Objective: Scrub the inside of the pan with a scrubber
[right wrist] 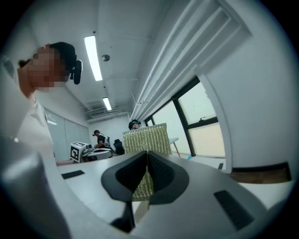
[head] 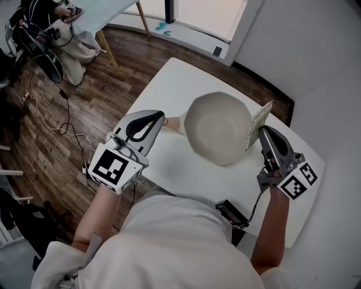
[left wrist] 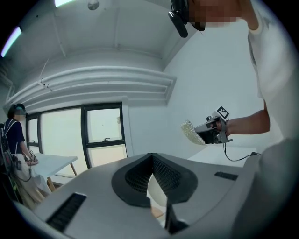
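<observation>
A cream pan (head: pixel 219 128) is held above the white table (head: pixel 169 84), its hollow facing me. My left gripper (head: pixel 161 119) is shut on the pan's short handle (head: pixel 172 122); in the left gripper view a cream strip of that handle (left wrist: pixel 157 195) shows between the closed pads of the left gripper (left wrist: pixel 153 157). My right gripper (head: pixel 262 133) is shut on a flat gold-green scrubber (head: pixel 257 126), which stands on edge beside the pan's right rim. In the right gripper view the scrubber (right wrist: pixel 145 139) sticks up from between the pads of the right gripper (right wrist: pixel 147 155).
A black box with a cable (head: pixel 231 211) lies at the table's near edge. Wooden floor with loose cables (head: pixel 56 113) is to the left, and a white wall closes the right. Another table (head: pixel 107 14) and people (right wrist: pixel 99 139) are farther off.
</observation>
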Motion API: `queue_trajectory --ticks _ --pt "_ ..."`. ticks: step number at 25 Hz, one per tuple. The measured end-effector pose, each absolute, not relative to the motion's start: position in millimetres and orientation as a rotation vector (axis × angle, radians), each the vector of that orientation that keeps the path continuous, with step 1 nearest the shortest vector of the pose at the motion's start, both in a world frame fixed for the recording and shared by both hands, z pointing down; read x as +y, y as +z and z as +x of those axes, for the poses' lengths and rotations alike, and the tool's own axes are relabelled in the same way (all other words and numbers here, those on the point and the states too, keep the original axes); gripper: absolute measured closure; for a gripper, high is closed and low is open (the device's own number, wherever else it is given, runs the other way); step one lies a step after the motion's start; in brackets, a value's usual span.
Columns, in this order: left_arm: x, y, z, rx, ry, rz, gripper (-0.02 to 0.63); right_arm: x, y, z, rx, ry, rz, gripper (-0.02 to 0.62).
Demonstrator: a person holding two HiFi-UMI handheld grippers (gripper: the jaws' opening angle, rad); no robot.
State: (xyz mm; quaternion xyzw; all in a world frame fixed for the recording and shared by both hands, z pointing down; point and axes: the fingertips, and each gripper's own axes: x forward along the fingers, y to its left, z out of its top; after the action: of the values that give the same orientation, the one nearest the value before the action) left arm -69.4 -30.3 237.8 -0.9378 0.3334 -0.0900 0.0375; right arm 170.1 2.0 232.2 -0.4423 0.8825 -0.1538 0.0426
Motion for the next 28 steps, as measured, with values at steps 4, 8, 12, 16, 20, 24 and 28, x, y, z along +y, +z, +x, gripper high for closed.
queue_trajectory --ticks 4,8,12,16,20,24,28 --pt "-28 224 -67 1.019 -0.216 -2.867 0.594 21 203 203 2.596 -0.236 -1.570 0.572" --pt "-27 211 -73 1.049 -0.191 -2.825 0.594 40 176 224 2.413 -0.042 -1.659 0.572" --pt "-29 209 -73 1.059 -0.171 -2.847 0.594 57 159 227 2.319 0.170 -1.735 0.572" --pt "-32 214 -71 1.062 -0.184 -2.850 0.594 67 154 234 2.251 0.235 -1.806 0.572" --pt "-31 215 -72 1.072 -0.174 -2.862 0.594 72 158 237 2.225 0.230 -1.882 0.572" --pt "-30 214 -70 1.061 -0.169 -2.867 0.594 73 161 231 2.240 0.225 -1.886 0.572" --pt "-30 217 -71 1.056 -0.174 -2.869 0.594 71 160 222 2.260 0.243 -1.880 0.572"
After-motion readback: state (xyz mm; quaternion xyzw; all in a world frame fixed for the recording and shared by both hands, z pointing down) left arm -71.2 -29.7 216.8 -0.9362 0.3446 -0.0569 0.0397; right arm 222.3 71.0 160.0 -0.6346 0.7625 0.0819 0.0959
